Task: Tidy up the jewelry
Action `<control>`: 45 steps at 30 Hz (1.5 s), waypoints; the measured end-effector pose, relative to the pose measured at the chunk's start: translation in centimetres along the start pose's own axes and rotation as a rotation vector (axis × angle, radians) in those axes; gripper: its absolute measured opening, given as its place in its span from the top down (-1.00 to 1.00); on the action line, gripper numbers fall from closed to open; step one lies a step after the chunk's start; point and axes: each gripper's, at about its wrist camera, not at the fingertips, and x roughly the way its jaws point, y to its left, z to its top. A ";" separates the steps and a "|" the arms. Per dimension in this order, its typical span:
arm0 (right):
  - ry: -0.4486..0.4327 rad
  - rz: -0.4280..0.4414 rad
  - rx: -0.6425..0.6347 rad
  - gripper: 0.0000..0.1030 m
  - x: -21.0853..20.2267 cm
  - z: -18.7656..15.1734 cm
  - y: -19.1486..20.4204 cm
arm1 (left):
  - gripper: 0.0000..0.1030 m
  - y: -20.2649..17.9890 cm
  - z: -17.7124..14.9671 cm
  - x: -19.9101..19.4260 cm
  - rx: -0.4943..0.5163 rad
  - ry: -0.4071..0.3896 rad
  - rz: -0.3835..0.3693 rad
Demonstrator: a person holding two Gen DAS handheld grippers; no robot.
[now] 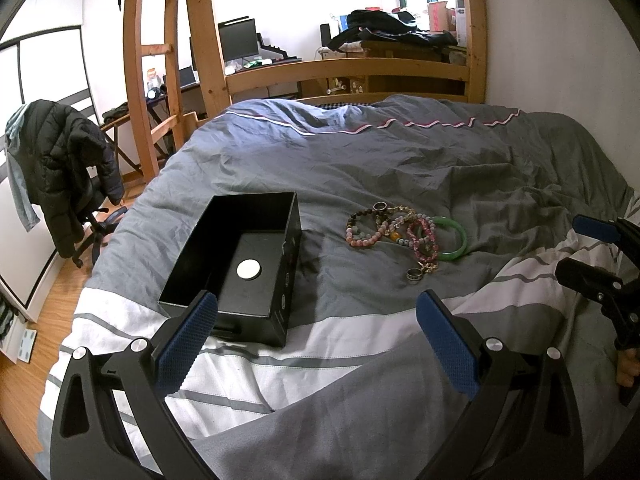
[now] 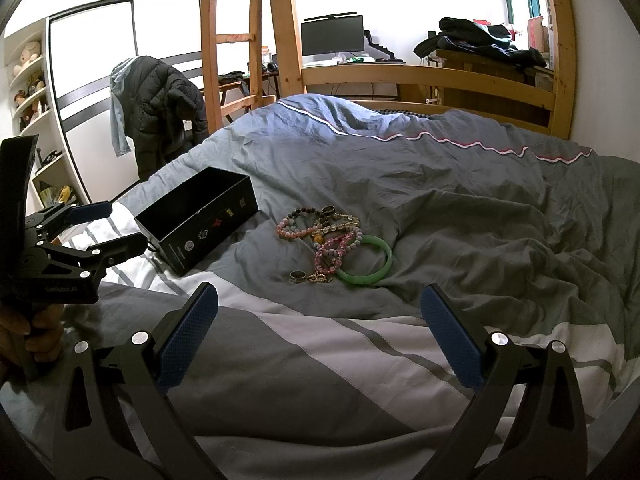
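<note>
Grey duvet (image 1: 400, 168) with white stripes covers the bed, wooden bunk frame (image 1: 200, 40) behind it, a black puffer jacket (image 1: 64, 160) draped on a desk chair off to the left. Black open-top box (image 1: 240, 256) sits on the duvet left of centre, empty except for a white round disc (image 1: 248, 269) on its floor. Jewelry pile (image 1: 404, 236) lies on the duvet to the right of the box, apart from it, nothing touching the box.

Pile contents, big to small: green jade bangle (image 2: 366, 266) at the right edge of the pile, flat; pink bead bracelet (image 2: 294, 230) on the left side; darker pink bracelet (image 2: 332, 256) overlapping the bangle; a tangle of mixed bead strands between them; one dark ring (image 2: 298, 276) at the near edge and another ring (image 2: 328, 211) at the far edge.

Left gripper (image 1: 316, 336): jaws wide apart, holding nothing, hovering near the box's front corner. Right gripper (image 2: 320, 332): jaws wide apart, holding nothing, hovering short of the pile.
</note>
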 end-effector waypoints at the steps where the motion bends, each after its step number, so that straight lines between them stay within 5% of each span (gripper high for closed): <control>1: 0.000 0.000 0.000 -0.95 0.0 0.0 0.0 | -0.91 0.0 0.0 0.0 0.000 0.000 0.000; 25: 0.004 0.003 0.002 -0.95 -0.1 0.2 0.1 | -0.91 -0.7 -0.1 0.4 0.030 -0.003 -0.006; 45: 0.108 -0.018 0.096 -0.93 5.8 2.4 -3.8 | -0.90 -4.9 3.6 8.0 0.089 0.046 -0.186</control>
